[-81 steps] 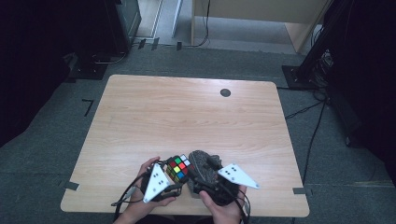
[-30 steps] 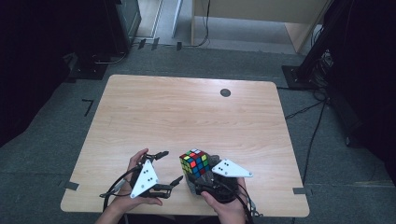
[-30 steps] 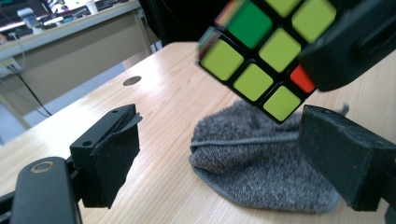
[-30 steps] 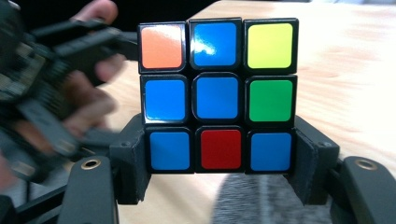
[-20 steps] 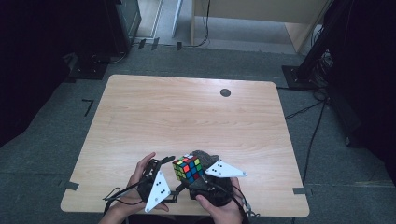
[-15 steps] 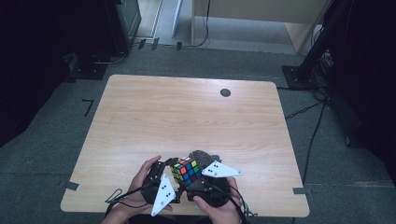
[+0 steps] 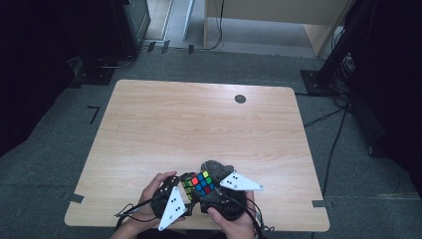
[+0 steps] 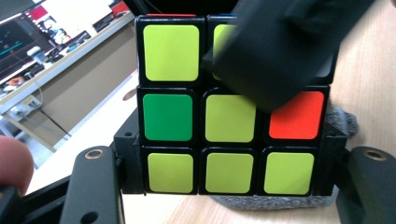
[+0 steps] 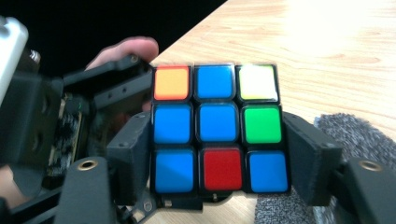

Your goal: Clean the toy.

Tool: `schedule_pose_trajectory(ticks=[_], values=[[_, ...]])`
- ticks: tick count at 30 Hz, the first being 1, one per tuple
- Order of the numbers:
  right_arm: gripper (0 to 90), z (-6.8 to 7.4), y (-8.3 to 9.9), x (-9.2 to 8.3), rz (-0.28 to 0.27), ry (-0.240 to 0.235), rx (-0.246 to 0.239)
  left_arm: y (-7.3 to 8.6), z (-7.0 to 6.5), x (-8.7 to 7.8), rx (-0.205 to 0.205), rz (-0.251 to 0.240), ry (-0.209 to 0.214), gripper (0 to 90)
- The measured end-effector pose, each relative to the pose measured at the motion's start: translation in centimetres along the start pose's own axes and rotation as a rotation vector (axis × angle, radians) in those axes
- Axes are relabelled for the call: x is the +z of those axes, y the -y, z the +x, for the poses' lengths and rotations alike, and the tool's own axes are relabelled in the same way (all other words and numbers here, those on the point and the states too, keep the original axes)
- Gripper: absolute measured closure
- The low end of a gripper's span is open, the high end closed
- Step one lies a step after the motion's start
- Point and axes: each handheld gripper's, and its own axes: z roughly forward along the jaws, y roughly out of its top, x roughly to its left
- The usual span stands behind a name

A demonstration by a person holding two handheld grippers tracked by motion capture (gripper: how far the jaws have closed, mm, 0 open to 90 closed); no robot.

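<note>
We had the puzzle cube [image 7: 198, 182] lifted just above the table's [image 7: 199, 124] near edge, by a grey cloth [image 7: 215, 167]. Our left gripper [image 8: 224, 186] had just been closing and clamped its bottom layer, while our right gripper [image 9: 219, 182] gripped it too.

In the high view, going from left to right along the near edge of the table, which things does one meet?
Left hand → left gripper → Rubik's cube → grey plate of the right gripper.
</note>
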Motion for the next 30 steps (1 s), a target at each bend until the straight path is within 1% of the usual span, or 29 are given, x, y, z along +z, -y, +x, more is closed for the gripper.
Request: schedule_pose_trajectory(ticks=[2,5,8,10,12,14,16,18,19,20,22,23,24,26,28,29,30], values=[[33.5,-0.1,0.1,-0.1,0.002,0.006,0.006,0.0,0.0,0.1,-0.017,0.001,0.011,33.8],[34.3,0.2,0.1,-0.1,-0.002,0.036,0.007,-0.1,0.0,0.2,-0.037,0.001,-0.003,31.9],[34.3,0.7,0.2,0.1,0.007,0.086,-0.022,-0.5,0.1,0.0,-0.056,-0.014,0.003,26.3],[34.4,0.8,0.3,0.2,0.013,0.078,-0.024,-0.5,0.1,0.1,-0.045,-0.002,0.006,26.8],[34.4,1.0,0.4,0.3,0.004,0.082,-0.024,-0.4,-0.1,0.1,-0.039,0.003,0.002,30.5],[34.3,1.2,0.4,0.3,0.004,0.101,-0.045,-0.5,0.0,0.1,-0.056,0.003,0.009,32.3],[34.3,1.3,0.3,0.2,0.0,0.109,-0.051,-0.7,0.0,0.1,-0.056,0.011,0.01,32.7],[34.2,1.3,0.3,0.1,-0.008,0.108,-0.055,-0.7,0.1,0.0,-0.06,0.001,0.011,33.8],[34.0,1.2,0.2,0.0,-0.016,0.098,-0.052,-0.7,0.2,-0.1,-0.065,-0.004,0.019,34.0],[32.8,1.0,0.2,0.0,-0.031,0.078,-0.049,-0.7,0.4,-0.2,-0.078,-0.008,0.031,34.0],[26.4,0.6,0.1,-0.4,-0.061,0.043,-0.016,-0.5,1.0,-0.3,-0.113,-0.013,0.048,34.1],[23.3,0.4,0.0,-0.7,-0.075,0.031,-0.004,-0.3,1.3,-0.4,-0.129,-0.011,0.048,34.1],[20.3,0.2,-0.1,-1.0,-0.091,0.018,0.001,-0.1,1.7,-0.4,-0.144,-0.004,0.04,34.1],[20.5,-0.4,-0.2,-1.8,-0.143,0.035,0.016,0.5,2.5,-0.6,-0.193,-0.002,0.039,34.1],[21.9,-1.4,-0.3,-2.7,-0.189,0.054,0.045,1.0,3.7,-1.1,-0.245,-0.014,0.032,34.1],[23.7,-2.3,-0.4,-2.9,-0.198,0.073,0.064,1.1,4.0,-1.2,-0.256,-0.017,0.027,34.1],[24.0,-2.7,-0.3,-2.9,-0.188,0.089,0.072,1.2,4.3,-1.4,-0.268,-0.021,0.019,34.1]])
